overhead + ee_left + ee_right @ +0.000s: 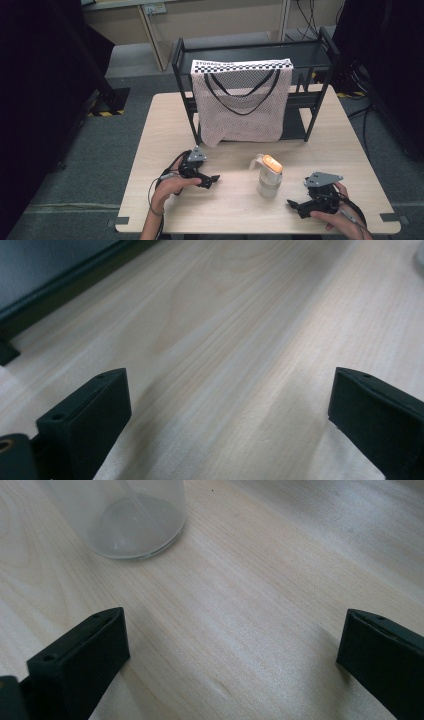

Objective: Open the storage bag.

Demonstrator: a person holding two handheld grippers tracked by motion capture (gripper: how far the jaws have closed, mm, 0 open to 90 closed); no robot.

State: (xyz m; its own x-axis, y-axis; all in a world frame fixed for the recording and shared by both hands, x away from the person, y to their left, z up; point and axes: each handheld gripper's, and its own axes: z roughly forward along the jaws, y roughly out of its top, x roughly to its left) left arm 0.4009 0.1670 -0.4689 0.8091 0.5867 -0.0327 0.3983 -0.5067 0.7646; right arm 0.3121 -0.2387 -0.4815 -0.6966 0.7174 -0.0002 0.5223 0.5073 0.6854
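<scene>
While both your claws sit low over the worktop (165,120), the clear bottle (269,181) with the orange cap stands upright between them, nearer your right, so either side can reach it. Your left claw (214,178) is spread wide with nothing between its jaws, pointing right across bare wood. Your right claw (291,203) is equally spread and empty, aimed left, the bottle's base just ahead. Behind, a pink mesh bag (241,102) hangs from the black rack (320,52), likely the bottle's destination.

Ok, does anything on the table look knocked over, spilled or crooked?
Nothing stands out. The bottle stands upright on the dry table, and the mesh bag hangs from the black rack, one bottom corner drooping slightly.
</scene>
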